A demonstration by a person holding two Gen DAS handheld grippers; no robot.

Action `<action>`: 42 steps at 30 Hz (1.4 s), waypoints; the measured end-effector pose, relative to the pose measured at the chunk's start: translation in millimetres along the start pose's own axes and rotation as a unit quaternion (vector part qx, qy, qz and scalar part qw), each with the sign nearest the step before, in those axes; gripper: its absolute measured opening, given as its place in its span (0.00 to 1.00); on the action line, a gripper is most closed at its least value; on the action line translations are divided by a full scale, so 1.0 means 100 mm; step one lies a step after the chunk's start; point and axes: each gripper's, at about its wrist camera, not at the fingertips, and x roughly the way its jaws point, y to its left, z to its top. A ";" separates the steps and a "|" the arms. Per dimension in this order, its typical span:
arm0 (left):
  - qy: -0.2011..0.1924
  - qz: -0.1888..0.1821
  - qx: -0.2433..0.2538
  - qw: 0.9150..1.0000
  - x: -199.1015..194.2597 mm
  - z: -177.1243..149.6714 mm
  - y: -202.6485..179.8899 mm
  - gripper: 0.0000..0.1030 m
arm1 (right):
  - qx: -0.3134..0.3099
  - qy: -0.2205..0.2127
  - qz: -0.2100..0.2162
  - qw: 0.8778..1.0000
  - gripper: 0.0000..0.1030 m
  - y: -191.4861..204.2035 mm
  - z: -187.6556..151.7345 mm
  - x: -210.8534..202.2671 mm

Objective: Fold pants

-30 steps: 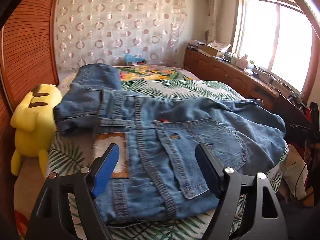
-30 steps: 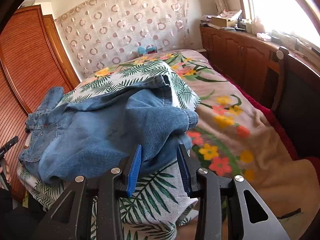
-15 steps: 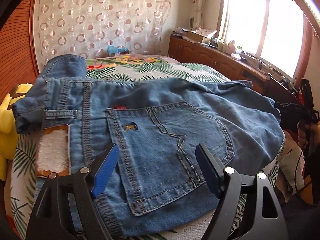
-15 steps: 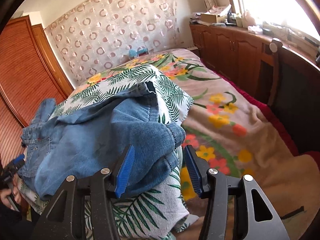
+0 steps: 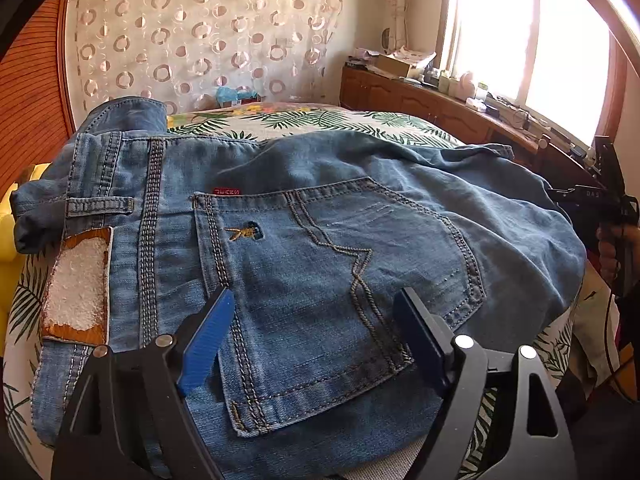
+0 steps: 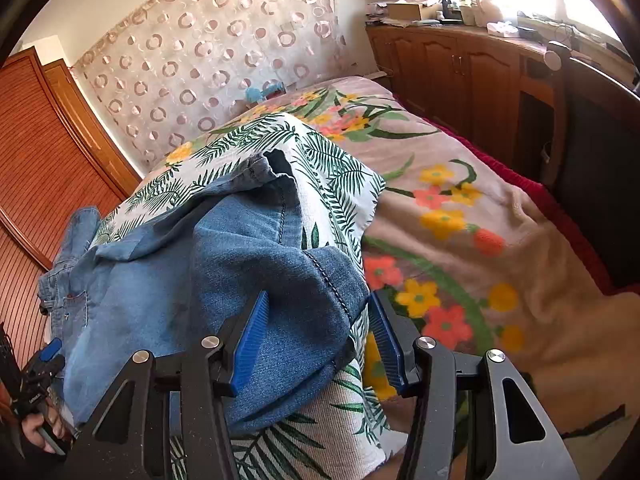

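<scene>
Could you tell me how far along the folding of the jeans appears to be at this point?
Early. Done: the jeans lie on the leaf-print cloth, back pocket up, still loose and rumpled, no neat fold visible. In hand: the left gripper is open over the pocket; the right gripper, whose jaws have just been opening, straddles the hem end without pinching it. Left: grasping, folding and flattening.

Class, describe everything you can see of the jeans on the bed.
The jeans are faded blue denim with pale double stitching, lying rumpled, back side up, on a palm-leaf cloth over the bed. A back pocket bears a small embroidered figure and red tab; a worn waistband patch shows. Leg ends lie bunched, one between the open right gripper jaws.
</scene>
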 end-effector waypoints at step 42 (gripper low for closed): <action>-0.042 0.000 -0.023 0.999 -0.51 0.22 0.06 0.81 | -0.162 -0.130 0.064 0.976 0.05 1.32 0.32 -1.10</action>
